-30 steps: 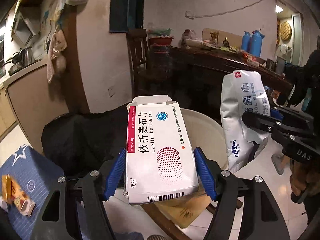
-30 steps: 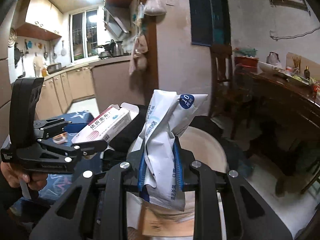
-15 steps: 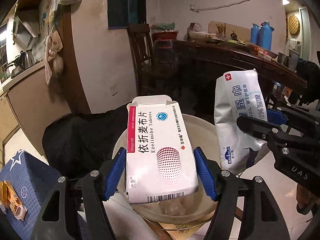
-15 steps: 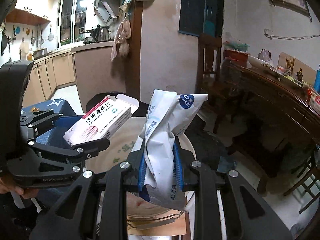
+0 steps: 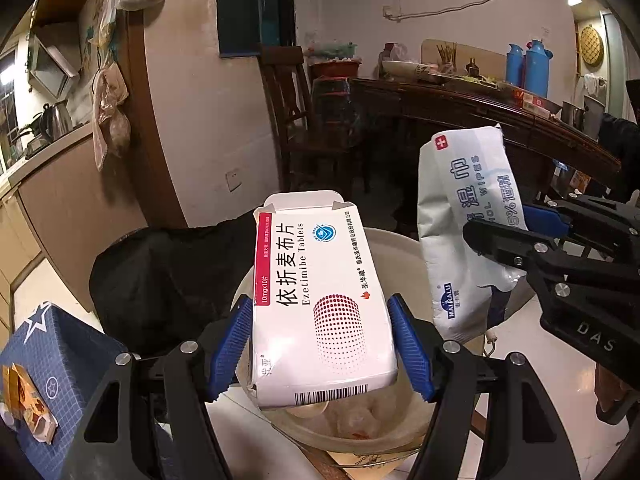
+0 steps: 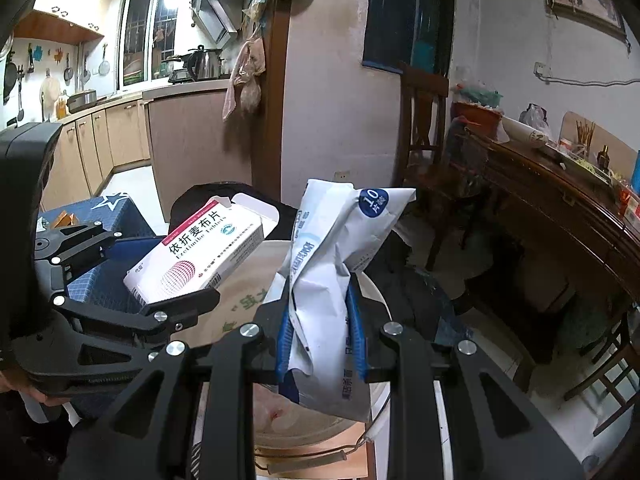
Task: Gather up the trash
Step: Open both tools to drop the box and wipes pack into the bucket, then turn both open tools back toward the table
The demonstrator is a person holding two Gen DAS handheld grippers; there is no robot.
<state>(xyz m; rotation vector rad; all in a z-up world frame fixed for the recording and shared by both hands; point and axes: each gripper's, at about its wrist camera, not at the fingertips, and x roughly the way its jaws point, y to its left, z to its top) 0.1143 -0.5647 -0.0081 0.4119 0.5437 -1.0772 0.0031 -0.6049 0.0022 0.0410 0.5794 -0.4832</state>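
Observation:
My left gripper (image 5: 320, 340) is shut on a white tablet box (image 5: 316, 300) with red print and an open end flap, held over a cream bucket (image 5: 400, 248). The box also shows in the right wrist view (image 6: 200, 256). My right gripper (image 6: 320, 328) is shut on a crumpled white wet-wipes pack (image 6: 332, 280), held upright over the same bucket (image 6: 240, 300). The pack shows at the right of the left wrist view (image 5: 468, 232). Crumpled trash lies in the bucket's bottom (image 5: 352, 420).
A black bag (image 5: 168, 276) drapes behind the bucket. A blue star-patterned box (image 5: 52, 360) with an orange wrapper (image 5: 24, 400) on it sits at the left. A dark wooden table (image 6: 560, 208) and chair (image 6: 424, 128) stand at the right, kitchen cabinets (image 6: 100, 140) at the left.
Both grippers have moved forward over the bucket, still holding the box and the wipes pack. More of the bucket's inside shows below them now.

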